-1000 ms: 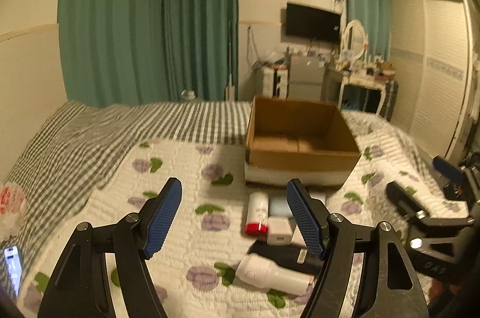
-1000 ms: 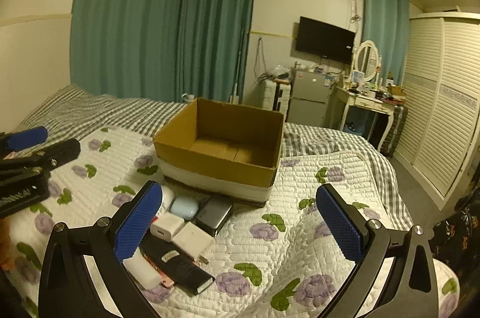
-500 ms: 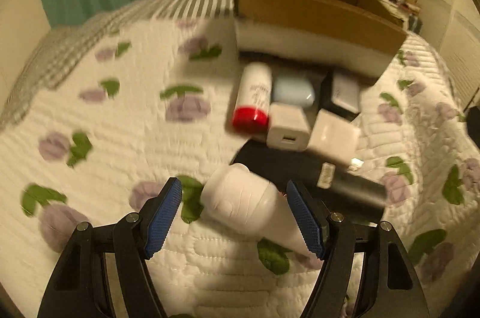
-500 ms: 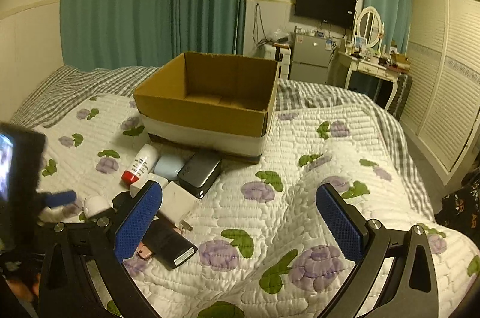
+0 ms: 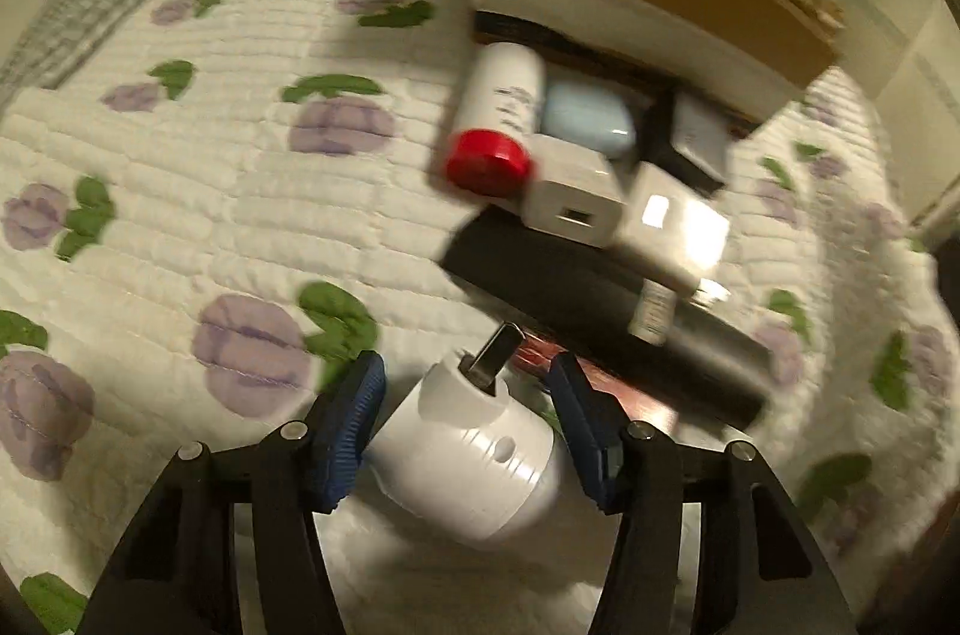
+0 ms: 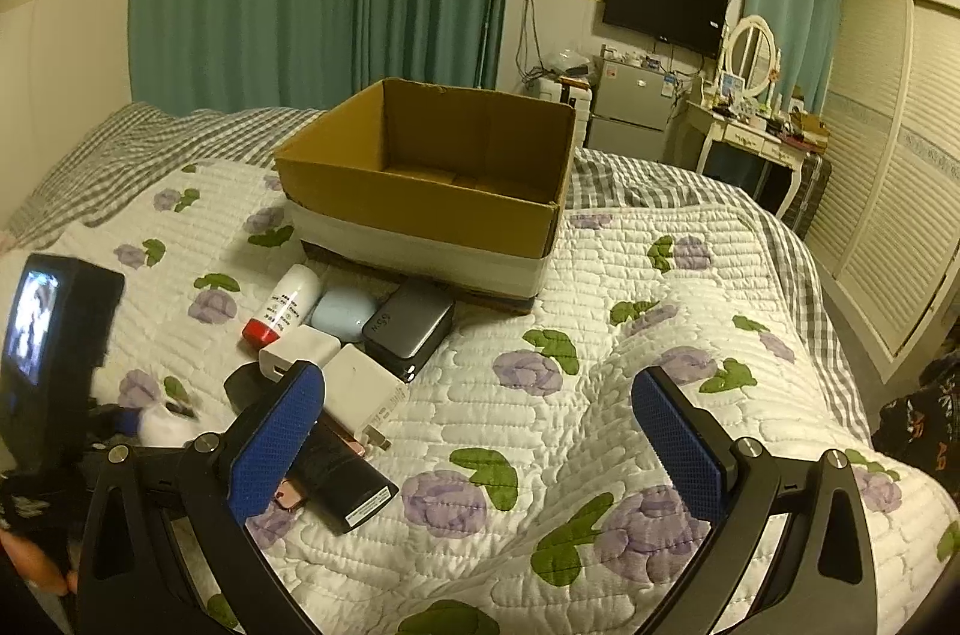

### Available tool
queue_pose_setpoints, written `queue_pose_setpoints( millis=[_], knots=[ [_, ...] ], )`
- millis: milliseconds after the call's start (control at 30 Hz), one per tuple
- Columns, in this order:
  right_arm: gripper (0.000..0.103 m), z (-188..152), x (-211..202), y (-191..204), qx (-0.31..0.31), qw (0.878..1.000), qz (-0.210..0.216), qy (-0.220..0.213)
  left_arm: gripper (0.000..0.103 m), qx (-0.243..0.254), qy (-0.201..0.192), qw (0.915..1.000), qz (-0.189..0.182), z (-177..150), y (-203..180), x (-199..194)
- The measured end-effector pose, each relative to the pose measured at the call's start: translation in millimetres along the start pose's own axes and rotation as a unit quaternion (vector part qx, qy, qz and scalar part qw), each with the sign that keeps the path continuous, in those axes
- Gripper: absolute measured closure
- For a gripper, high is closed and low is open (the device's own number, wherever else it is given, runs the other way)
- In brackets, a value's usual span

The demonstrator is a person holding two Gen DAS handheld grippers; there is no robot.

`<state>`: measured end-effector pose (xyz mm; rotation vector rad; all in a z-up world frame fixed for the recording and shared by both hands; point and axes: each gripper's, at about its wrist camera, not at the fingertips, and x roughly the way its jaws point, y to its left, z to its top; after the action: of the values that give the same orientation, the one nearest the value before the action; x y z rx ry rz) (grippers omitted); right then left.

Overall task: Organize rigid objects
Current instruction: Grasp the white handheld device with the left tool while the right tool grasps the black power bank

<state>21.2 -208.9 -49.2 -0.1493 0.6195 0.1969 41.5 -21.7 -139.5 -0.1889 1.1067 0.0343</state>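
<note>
My left gripper (image 5: pixel 468 413) is open, its blue pads on either side of a white plug-shaped device (image 5: pixel 474 461) with a metal prong lying on the quilt; no pad clearly touches it. Beyond it lie a black flat box (image 5: pixel 600 317), two white chargers (image 5: pixel 576 209), a white bottle with a red cap (image 5: pixel 498 119), a pale blue case (image 5: pixel 588 119) and a grey power bank (image 6: pixel 408 323). An open cardboard box (image 6: pixel 432 179) stands behind them. My right gripper (image 6: pixel 480 443) is open and empty above the quilt, right of the pile.
The flowered quilt (image 6: pixel 600 365) covers the bed, with a checked blanket (image 6: pixel 120 143) behind. The left gripper's camera unit (image 6: pixel 54 329) shows at the left of the right wrist view. A wardrobe (image 6: pixel 888 155) and a dressing table (image 6: pixel 750 137) stand on the right.
My left gripper has dropped from a high view of the room down onto the white plug-shaped device, which now sits between its pads. My right gripper has shifted slightly closer to the pile.
</note>
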Motion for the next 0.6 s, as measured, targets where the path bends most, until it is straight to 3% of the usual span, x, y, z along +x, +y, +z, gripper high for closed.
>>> queue_pose_setpoints(
  millis=[100,233,433,600],
  knots=[
    [0.0,0,1,5,-0.013,1.0,0.011,0.003,0.046,0.013,-0.016,0.9994,-0.026,-5,-2,-17],
    [0.0,1,12,16,-0.035,0.998,0.047,0.029,0.046,0.016,-0.047,0.9982,-0.033,-1,7,-40],
    [0.0,9,40,32,-0.049,0.995,0.056,0.065,0.046,0.002,-0.102,0.9946,0.018,30,38,-64],
    [0.0,29,80,31,-0.001,0.997,0.02,0.077,0.046,0.013,-0.123,0.9909,0.053,65,54,-66]
  ],
)
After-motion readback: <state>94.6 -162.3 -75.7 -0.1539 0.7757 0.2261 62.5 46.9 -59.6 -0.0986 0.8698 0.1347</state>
